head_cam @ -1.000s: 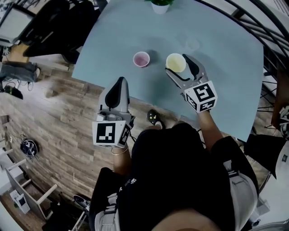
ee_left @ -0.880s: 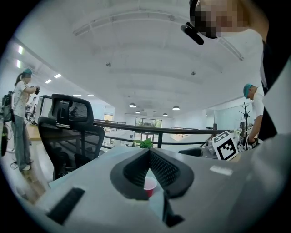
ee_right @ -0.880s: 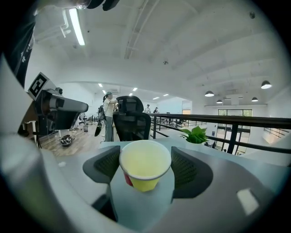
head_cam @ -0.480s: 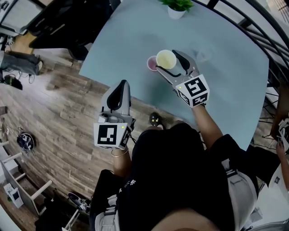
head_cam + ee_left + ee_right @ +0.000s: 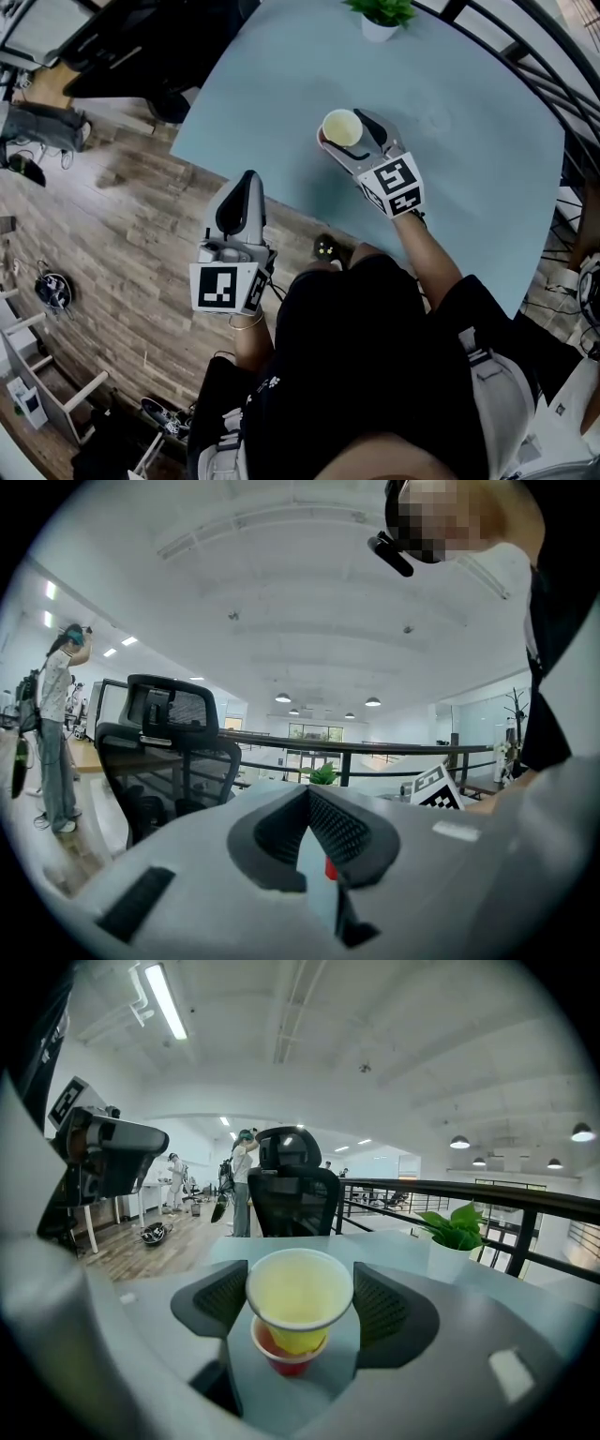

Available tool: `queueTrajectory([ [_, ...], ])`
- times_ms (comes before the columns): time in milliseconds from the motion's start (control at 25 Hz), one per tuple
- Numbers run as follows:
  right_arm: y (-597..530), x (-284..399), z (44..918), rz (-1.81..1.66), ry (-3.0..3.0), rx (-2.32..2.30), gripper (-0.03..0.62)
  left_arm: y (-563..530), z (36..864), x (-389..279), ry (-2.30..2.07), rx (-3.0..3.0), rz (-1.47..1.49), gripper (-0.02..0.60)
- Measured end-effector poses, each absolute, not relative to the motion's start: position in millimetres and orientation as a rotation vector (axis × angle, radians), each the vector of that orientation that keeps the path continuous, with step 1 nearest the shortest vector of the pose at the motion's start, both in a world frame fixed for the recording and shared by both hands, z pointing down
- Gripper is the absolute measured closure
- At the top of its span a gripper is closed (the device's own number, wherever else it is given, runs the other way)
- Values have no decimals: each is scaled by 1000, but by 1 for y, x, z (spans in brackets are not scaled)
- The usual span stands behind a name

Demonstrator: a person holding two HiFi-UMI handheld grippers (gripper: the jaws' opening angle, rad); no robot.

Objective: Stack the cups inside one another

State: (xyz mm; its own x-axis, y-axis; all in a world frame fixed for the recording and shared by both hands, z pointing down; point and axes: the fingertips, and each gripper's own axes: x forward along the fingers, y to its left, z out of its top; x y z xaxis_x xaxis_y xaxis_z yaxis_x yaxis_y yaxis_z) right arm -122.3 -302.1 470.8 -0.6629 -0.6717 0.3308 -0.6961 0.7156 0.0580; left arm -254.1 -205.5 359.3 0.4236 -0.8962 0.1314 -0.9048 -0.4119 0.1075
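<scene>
My right gripper (image 5: 349,133) (image 5: 300,1299) is shut on the yellow cup (image 5: 342,127) (image 5: 298,1302), one pad against each side of its rim. The cup is upright, and its bottom sits in the mouth of the red cup (image 5: 286,1356) standing on the light blue table (image 5: 469,169). From the head view only a pink sliver of the red cup (image 5: 322,141) shows at the yellow cup's left edge. My left gripper (image 5: 244,187) (image 5: 309,794) hangs shut and holds nothing, off the table's near edge and above the wooden floor.
A small potted plant (image 5: 380,14) (image 5: 455,1232) stands at the table's far edge. A black office chair (image 5: 291,1194) (image 5: 169,733) is beyond the table. A dark railing (image 5: 553,66) runs along the right. A person (image 5: 56,724) stands far off.
My right gripper has carried the yellow cup leftward across the table and lowered it over the red cup. The left gripper has drifted a little, still shut.
</scene>
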Motion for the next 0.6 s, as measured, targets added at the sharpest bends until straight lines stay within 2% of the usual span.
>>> queueTrajectory([
  [600,-307,-131,527,190,-2490,981,233,-203,367,-267,-1630,2471,95,588],
])
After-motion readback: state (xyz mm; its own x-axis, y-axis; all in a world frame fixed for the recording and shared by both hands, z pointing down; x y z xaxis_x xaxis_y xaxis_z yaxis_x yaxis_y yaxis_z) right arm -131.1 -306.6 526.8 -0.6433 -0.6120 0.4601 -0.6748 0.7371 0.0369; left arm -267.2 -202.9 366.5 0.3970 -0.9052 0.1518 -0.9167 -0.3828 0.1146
